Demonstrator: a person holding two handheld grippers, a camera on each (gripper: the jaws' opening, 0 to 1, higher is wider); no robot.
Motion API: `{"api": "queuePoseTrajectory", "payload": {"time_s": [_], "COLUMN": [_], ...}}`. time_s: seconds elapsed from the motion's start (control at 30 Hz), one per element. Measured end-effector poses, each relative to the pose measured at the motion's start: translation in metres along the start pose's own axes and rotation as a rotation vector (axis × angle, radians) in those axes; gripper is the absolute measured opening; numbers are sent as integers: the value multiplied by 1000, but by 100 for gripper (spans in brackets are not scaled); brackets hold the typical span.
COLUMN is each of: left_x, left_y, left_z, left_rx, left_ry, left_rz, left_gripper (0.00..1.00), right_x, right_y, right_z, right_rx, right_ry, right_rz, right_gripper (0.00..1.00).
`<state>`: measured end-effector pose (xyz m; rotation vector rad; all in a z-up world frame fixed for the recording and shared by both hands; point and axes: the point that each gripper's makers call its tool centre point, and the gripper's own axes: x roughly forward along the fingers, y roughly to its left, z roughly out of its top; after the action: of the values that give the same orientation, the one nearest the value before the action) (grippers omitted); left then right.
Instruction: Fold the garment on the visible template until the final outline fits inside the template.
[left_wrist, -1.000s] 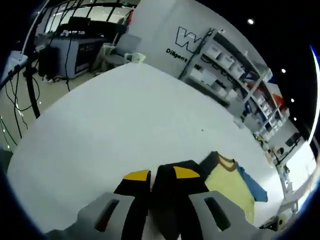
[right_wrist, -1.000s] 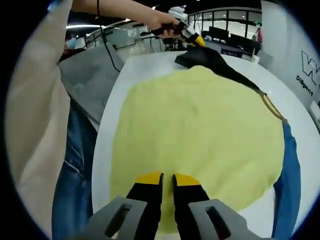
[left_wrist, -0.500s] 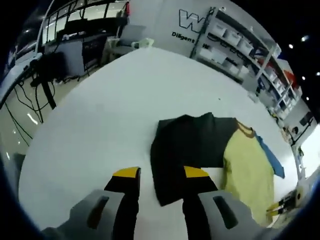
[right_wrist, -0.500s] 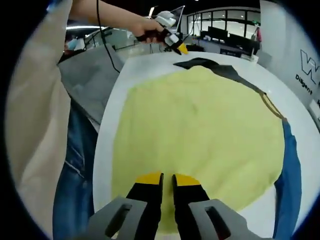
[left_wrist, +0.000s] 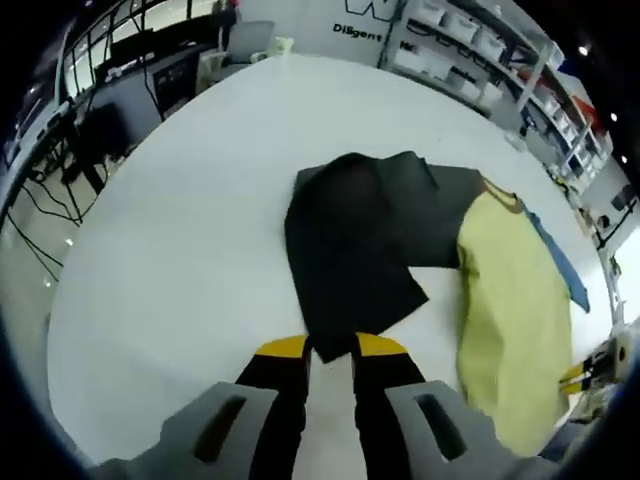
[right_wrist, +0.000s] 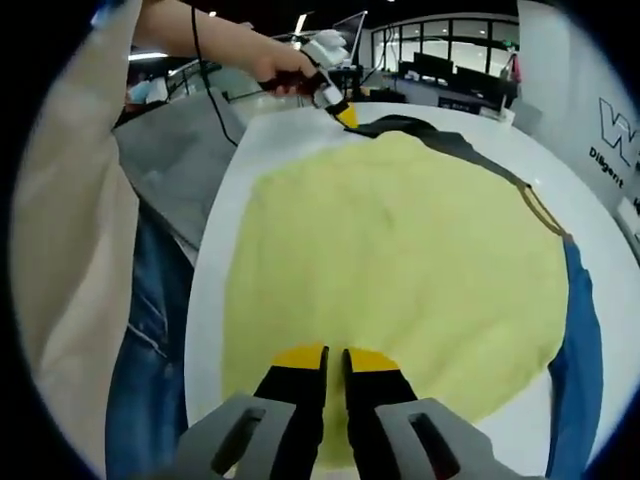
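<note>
Risk first: my left gripper (left_wrist: 330, 350), jaws nearly together around the dark sleeve (left_wrist: 350, 265) corner, could drag it askew across the white table (left_wrist: 180, 230). My right gripper (right_wrist: 334, 357) stays pinched shut on the yellow shirt (right_wrist: 400, 270) hem; a slip would bunch the body.

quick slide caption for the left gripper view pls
Left gripper closed on the corner of the shirt's black sleeve, spread on the white table beside its yellow body.
</note>
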<state>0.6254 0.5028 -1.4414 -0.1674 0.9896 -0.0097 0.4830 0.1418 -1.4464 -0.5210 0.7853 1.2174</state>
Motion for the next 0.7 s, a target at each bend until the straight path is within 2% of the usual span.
{"api": "queuePoseTrajectory", "payload": {"time_s": [0.1, 0.27, 0.33, 0.5, 0.7], "left_x": [-1, -7, -11, -19, -20], "left_y": [2, 10, 25, 59, 101], "left_z": [2, 10, 21, 47, 68], "left_rx": [29, 73, 106, 115, 202], "left_ry": [-12, -31, -45, -77, -53], "left_rz": [16, 21, 45, 85, 145], "left_gripper": [8, 7, 7, 7, 7], "right_x": [0, 0, 0, -2, -4], "right_y": [-1, -2, -3, -4, -3], "right_z": [0, 0, -1, -3, -7], "right_rx": [2, -3, -10, -14, 9], "right_ry": [-2, 0, 3, 9, 22], "right_rz": [-4, -7, -9, -11, -3], "right_gripper": [0, 0, 0, 0, 0]}}
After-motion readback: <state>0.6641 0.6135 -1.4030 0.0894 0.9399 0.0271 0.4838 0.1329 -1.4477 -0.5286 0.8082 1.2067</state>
